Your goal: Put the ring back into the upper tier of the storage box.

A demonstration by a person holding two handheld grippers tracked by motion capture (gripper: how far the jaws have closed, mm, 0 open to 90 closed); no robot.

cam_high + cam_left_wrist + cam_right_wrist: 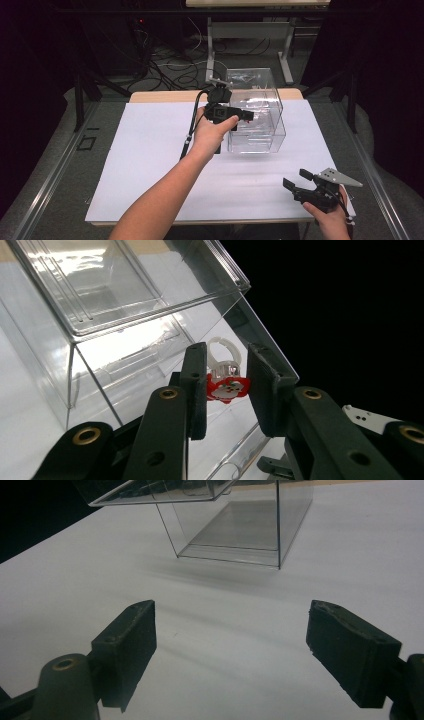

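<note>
Left gripper (pixel 227 385) raised at clear box (pixel 255 112), fingers clamped on red ring (pixel 227 386), right gripper (pixel 230 650) low, fingers apart

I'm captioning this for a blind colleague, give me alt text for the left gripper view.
Two black jaws of the left gripper pinch a clear plastic ring with a red-and-white charm, held up against a clear plastic box that stands on a white table.
</note>
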